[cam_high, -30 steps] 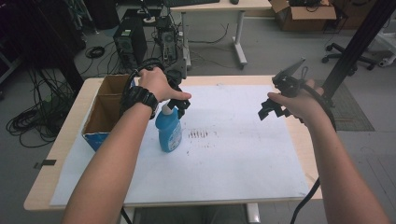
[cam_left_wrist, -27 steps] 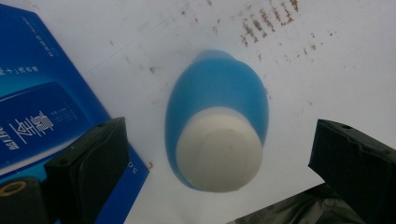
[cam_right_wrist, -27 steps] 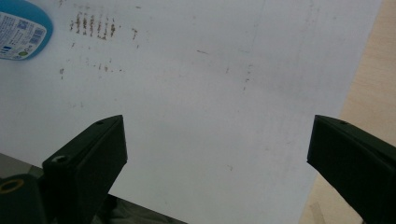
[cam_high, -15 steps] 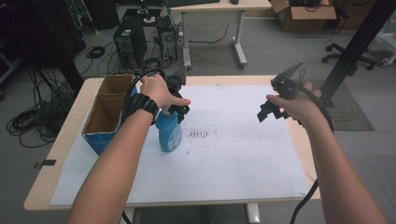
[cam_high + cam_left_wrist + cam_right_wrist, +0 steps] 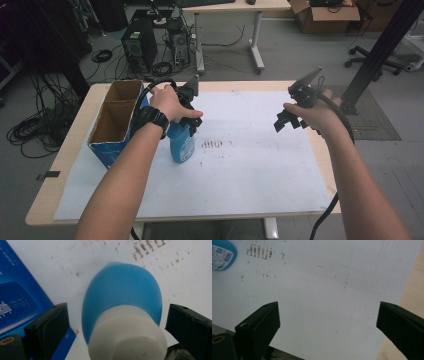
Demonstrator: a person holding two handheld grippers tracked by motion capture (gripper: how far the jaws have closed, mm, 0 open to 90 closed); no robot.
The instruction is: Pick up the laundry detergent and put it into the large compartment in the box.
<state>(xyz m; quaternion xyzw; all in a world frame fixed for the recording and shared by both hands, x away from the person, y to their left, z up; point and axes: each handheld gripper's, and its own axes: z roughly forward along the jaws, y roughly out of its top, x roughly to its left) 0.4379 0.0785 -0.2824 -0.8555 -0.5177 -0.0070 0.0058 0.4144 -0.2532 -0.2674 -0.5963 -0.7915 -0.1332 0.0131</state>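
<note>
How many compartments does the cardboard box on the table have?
2. The far compartment lies toward the table's back edge; the near compartment lies closer to the person, beside the blue bottle. Both look empty, though their floors are partly hidden.

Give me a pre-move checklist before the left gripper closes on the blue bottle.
1. Left gripper jaws open, one on each side of the blue plastic bottle with the white cap: ok.
2. Jaws touching the bottle: not ok, a gap shows on both sides.
3. Bottle upright on the white paper sheet: ok.
4. Gap between the bottle and the blue cardboard box: cannot tell; they stand very close.
5. Right gripper out of the way, open above bare paper at the sheet's right side: ok.
6. Cap sealed tight: cannot tell.
</note>
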